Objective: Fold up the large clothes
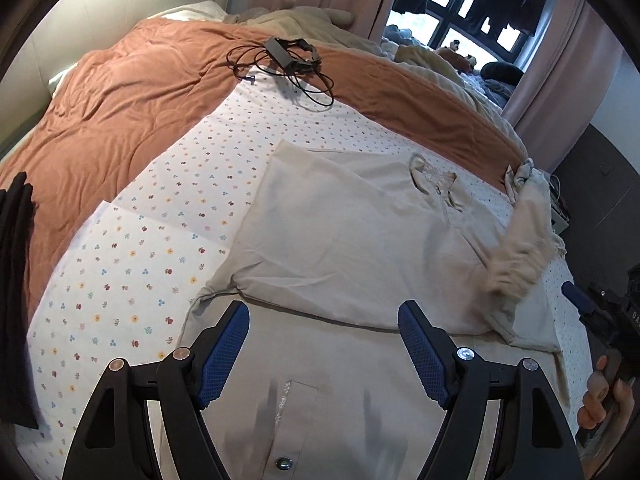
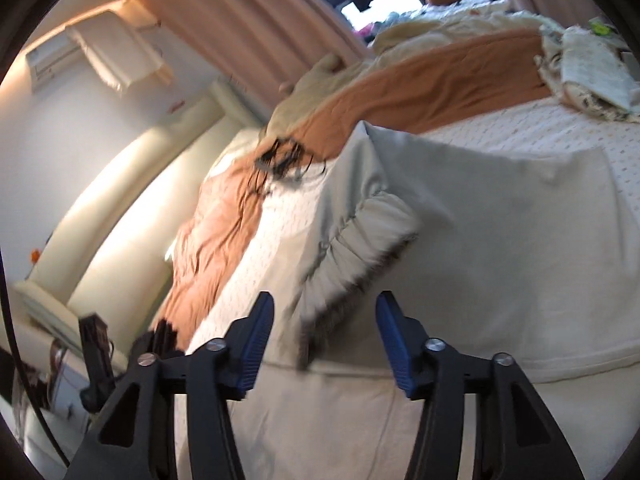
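Observation:
A large beige shirt lies spread on the flowered sheet of the bed, partly folded over itself, with a chest pocket and a button near the bottom of the left wrist view. Its sleeve is blurred in mid-air at the right. My left gripper is open and empty just above the shirt's lower part. My right gripper is open, and the blurred sleeve cuff hangs just beyond its fingertips. The shirt fills the right wrist view. The right gripper shows at the right edge of the left wrist view.
An orange quilt covers the far side of the bed. A black adapter with tangled cable lies on it. Dark clothing sits at the left edge. Folded patterned fabric lies at the far right. Curtains and a window stand beyond.

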Action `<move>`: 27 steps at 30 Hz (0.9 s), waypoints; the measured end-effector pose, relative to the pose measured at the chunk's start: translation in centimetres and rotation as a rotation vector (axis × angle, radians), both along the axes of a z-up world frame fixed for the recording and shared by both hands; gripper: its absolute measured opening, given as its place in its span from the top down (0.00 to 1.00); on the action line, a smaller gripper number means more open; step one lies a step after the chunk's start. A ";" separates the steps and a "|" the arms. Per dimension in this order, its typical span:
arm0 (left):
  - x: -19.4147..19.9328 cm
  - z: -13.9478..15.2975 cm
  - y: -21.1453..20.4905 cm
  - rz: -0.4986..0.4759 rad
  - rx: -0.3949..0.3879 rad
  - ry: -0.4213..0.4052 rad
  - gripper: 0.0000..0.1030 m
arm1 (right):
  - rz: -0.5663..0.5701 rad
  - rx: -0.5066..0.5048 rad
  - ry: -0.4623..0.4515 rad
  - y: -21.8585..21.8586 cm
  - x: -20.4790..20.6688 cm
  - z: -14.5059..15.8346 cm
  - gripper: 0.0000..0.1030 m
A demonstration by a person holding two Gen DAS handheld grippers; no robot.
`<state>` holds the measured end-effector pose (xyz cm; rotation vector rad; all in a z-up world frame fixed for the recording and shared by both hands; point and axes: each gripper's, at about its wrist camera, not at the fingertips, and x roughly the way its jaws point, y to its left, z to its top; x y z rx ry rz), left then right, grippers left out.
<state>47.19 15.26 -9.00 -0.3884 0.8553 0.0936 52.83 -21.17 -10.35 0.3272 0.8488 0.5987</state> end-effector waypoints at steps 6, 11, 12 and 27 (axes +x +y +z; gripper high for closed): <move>1.8 -0.6 -2.9 -0.054 0.014 0.009 0.24 | -0.042 -0.002 0.029 -3.8 -1.4 -0.3 0.45; 4.4 -2.5 -6.1 -0.102 0.023 0.049 0.24 | -0.180 0.006 0.100 -10.2 -1.7 -2.2 0.43; 4.9 -3.0 -6.7 -0.108 0.028 0.059 0.24 | -0.211 0.017 0.124 -11.8 -1.8 -3.0 0.43; 14.4 -8.2 -11.2 -0.078 -0.001 0.155 0.24 | -0.562 0.186 0.351 -26.1 -1.9 -9.7 0.43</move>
